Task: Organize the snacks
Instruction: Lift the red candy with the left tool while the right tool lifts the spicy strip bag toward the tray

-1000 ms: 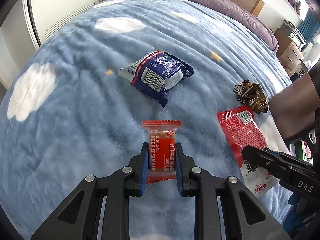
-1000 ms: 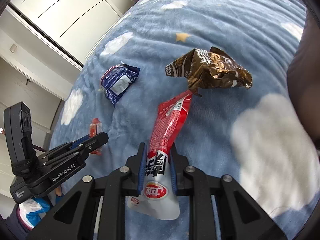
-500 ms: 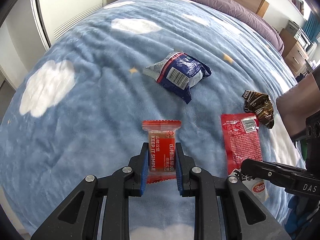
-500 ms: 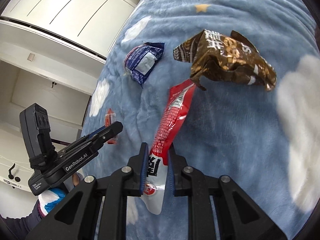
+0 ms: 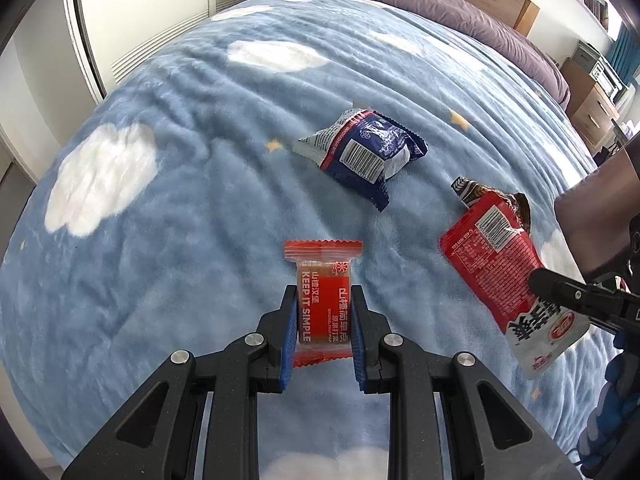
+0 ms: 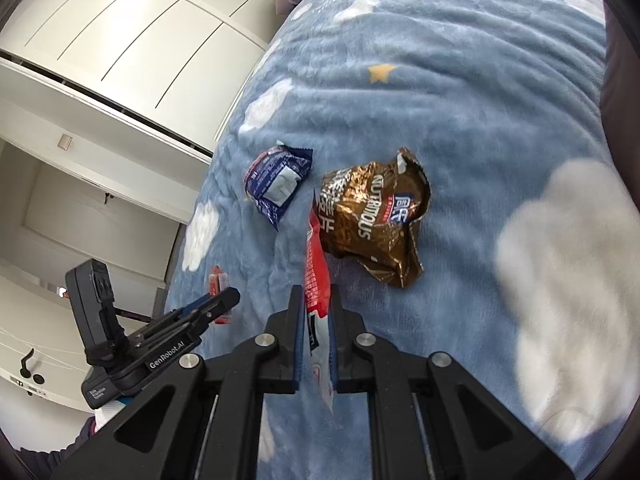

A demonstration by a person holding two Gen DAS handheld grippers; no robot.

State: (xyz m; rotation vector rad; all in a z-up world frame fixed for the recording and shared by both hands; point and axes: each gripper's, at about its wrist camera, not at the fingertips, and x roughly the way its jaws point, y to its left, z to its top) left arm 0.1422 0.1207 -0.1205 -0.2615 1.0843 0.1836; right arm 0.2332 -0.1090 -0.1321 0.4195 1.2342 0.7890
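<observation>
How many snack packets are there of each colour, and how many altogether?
Red: 2, a small bar in the left claw and a long pouch in the right claw
Blue: 1 packet
Brown: 1 packet
Total: 4

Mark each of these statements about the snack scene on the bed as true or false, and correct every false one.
1. The left gripper is shut on a small red packet. True.
2. The right gripper holds the brown packet. False: it is shut on the long red pouch; the brown packet lies on the blanket.
3. The blue packet lies free on the blanket. True.
4. The blanket is plain green. False: it is blue with white clouds and yellow stars.
5. The long red pouch lies flat on the blanket. False: it is held up, its far end over the brown packet.
</observation>
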